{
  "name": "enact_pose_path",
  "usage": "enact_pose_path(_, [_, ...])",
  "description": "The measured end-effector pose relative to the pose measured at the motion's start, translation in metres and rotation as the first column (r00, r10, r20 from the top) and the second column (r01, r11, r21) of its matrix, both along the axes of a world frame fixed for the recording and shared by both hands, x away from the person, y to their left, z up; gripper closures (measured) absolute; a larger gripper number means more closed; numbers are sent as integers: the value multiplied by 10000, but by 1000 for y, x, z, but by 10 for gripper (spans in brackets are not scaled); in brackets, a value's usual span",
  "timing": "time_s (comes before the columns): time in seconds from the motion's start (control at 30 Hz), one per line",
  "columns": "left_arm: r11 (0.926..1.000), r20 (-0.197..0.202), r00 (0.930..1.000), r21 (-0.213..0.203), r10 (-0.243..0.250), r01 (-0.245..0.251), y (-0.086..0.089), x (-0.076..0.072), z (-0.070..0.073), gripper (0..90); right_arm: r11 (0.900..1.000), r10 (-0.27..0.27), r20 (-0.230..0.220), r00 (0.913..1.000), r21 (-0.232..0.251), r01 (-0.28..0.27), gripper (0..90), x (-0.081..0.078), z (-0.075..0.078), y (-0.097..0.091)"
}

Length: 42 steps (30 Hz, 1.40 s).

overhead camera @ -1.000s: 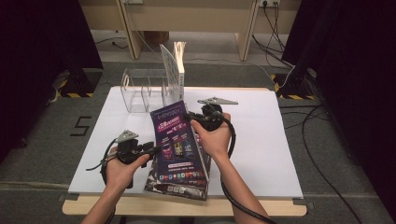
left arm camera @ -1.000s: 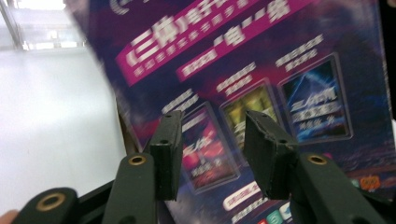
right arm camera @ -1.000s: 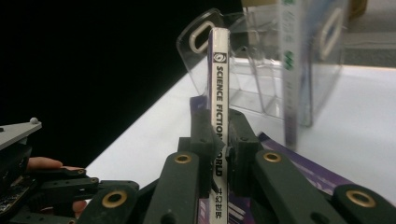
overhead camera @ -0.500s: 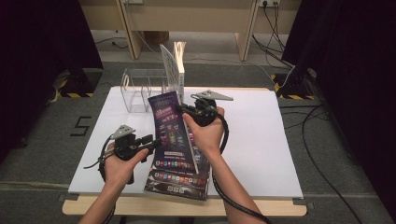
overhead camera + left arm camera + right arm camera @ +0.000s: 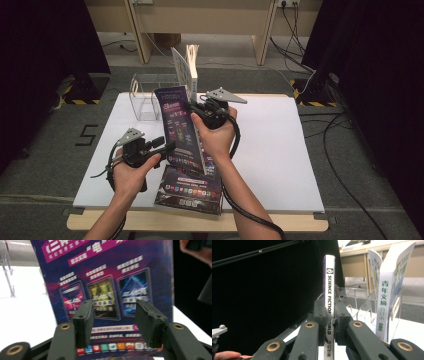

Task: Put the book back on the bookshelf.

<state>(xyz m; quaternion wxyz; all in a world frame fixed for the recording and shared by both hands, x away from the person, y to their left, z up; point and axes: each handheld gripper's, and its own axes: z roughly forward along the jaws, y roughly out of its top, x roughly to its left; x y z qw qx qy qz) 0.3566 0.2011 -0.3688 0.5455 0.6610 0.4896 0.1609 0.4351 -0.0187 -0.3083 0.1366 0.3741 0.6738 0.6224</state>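
Two grippers work over a white table (image 5: 280,150), one in each of the person's hands. At the left of the high view, the left gripper (image 5: 167,146) rests low over the table in the left hand (image 5: 131,172), its jaws aimed at the dark purple cover of a magazine (image 5: 181,132). In the left gripper view the two black jaws stand well apart with the cover's printed panels showing between them; the pads touch nothing, so this gripper is open and empty. A second purple magazine (image 5: 190,189) lies flat on the table near the front edge, just below the raised one.

Toward the middle, the raised magazine stands tilted up from the table, its top edge near a clear acrylic rack (image 5: 145,97) at the table's far left. The right gripper (image 5: 192,106) in the right hand (image 5: 216,137) has it by the spine: in the right gripper view the jaws are closed tight on the white spine (image 5: 329,297) lettered "SCIENCE FICTION WORLD", which rises upright between them.

Farther right in that view, a white book with green characters (image 5: 390,292) stands in the rack, leaning slightly.
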Motion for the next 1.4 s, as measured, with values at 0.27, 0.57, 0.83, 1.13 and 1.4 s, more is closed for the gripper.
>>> enact_pose_path(0.27, [9998, 519, 9986, 198, 77, -87, -20, 7, 13, 410, 9997, -262, 423, 9988, -23, 263, 834, -2, -3, 11])
enact_pose_path(0.57, [9974, 1138, 9932, 648, 247, -322, -41, 12, 23, 368, 9990, -433, 582, 9974, -75, 438, 834, -1, -1, 16])
enact_pose_path(0.83, [9949, 991, 9942, 872, 411, -498, -50, 18, 20, 343, 9981, -566, 621, 9965, -216, 581, 834, -1, -1, 17])
enact_pose_path(1.13, [9898, 1133, 9914, 1189, 650, -785, -60, 23, 22, 334, 9972, -618, 766, 9951, -364, 647, 833, -3, -1, 19])
enact_pose_path(1.4, [9831, 1152, 9888, 1453, 950, -1114, -68, 27, 21, 338, 9964, -694, 835, 9941, -430, 732, 832, -4, -1, 21])
